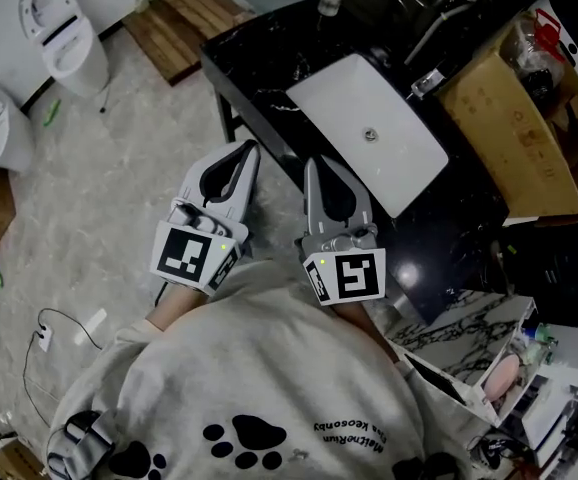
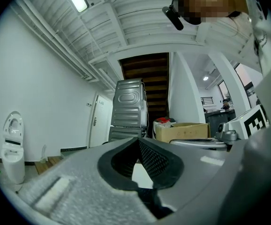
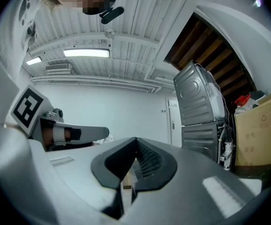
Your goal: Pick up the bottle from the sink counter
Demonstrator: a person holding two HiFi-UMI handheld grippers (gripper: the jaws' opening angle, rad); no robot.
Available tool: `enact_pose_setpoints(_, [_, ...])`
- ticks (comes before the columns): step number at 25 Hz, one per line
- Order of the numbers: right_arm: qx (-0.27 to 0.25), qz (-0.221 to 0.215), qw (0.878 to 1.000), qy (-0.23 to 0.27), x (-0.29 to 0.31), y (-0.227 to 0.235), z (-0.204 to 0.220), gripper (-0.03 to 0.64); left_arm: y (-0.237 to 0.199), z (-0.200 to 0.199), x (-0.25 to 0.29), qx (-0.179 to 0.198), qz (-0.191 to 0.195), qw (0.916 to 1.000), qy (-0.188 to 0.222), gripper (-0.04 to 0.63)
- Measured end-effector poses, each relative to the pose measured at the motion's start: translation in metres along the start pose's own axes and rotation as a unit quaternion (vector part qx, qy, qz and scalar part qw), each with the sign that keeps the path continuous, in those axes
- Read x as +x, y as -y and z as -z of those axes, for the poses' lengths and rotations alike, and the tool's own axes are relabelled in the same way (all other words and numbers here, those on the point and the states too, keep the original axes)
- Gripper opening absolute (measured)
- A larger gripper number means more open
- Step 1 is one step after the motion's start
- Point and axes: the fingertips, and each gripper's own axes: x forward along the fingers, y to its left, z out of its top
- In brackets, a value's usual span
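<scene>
Our left hand-held gripper (image 1: 247,148) and right hand-held gripper (image 1: 313,162) are tapered grey shells with ribbed black pads (image 2: 152,158). Both are pressed together on nothing, with their tips by the near edge of the glossy black marble table (image 1: 259,78). The small pale bottle (image 1: 329,1) stands upright at the table's far corner, beyond the white rectangular basin (image 1: 339,98), well apart from both.

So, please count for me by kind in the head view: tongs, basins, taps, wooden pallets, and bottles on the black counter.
Tongs: 2 (left tongs, right tongs)
Basin: 1
Tap: 1
Pallet: 1
Bottle: 1
Total: 6
</scene>
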Motion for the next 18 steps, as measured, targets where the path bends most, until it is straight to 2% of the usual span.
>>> enact_pose_setpoints(8, [-0.014, 0.039, 0.999, 0.006, 0.026, 0.03, 0.015, 0.002, -0.014, 0.017, 0.045, -0.01, 0.042, 0.9991, 0.007, 0.0])
enact_pose_setpoints(18, [0.0, 0.085, 0.996, -0.015, 0.117, 0.071, 0.038, 0.002, -0.083, 0.03, 0.129, -0.02, 0.081, 0.9965, -0.01, 0.0])
